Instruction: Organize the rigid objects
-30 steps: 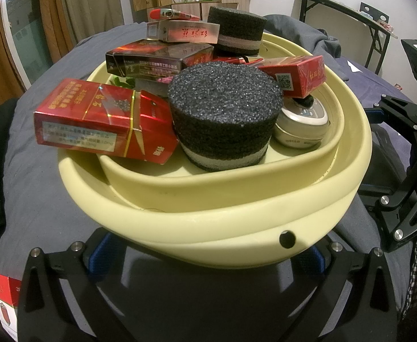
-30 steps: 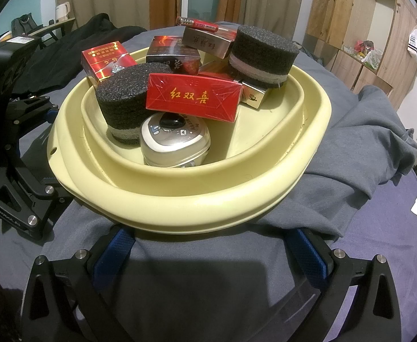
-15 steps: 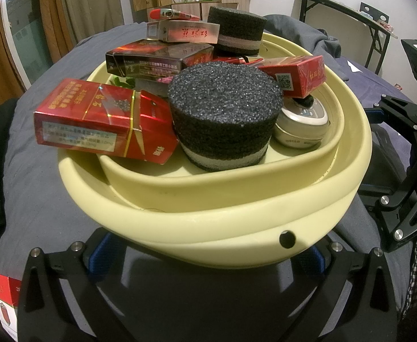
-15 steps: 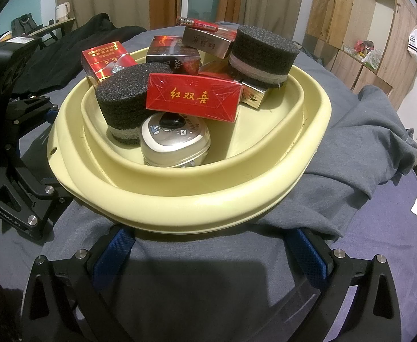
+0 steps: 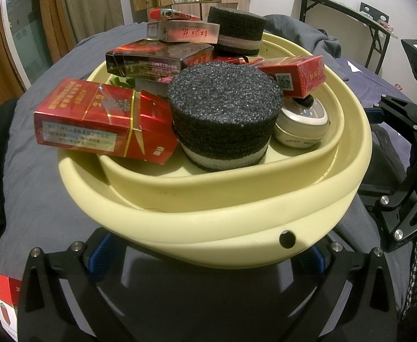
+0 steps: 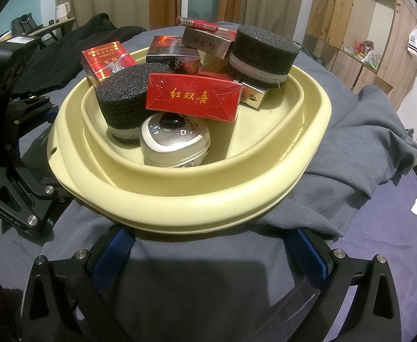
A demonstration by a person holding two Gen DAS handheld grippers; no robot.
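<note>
Our left tongs point(image 5: 208, 256) sit spread wide and empty, their blue pads point(image 5: 100, 253) low at the near wall of the yellow basin point(image 5: 208, 222), and our right tongs point(image 6: 211, 253) are likewise splayed and empty just short of the basin's near rim, above the grey cloth point(image 6: 365, 171) that the basin rests on. Outward from the left tongs, a black foam puck point(image 5: 225, 119) stands nearest inside the basin, with a red cigarette box point(image 5: 100, 116) to its left, leaning out over the rim. To the right of the puck lies a silver round tin point(image 5: 302, 128), and a second red box point(image 6: 194, 97) rests on top of it. Farther back, a dark box point(image 5: 157, 59) and a silver box point(image 5: 182, 31) are stacked, with a red lighter point(image 5: 174, 14) on top and a second foam puck point(image 5: 237, 34) at the far right. Everything appears to lie on a bed, not a bench. We judge that the sorting is at its start, since the basin is full and neither tong has a load. The next move calls for choosing one top piece, likely the overhanging box, and closing on its flat faces without toppling the stack.
</note>
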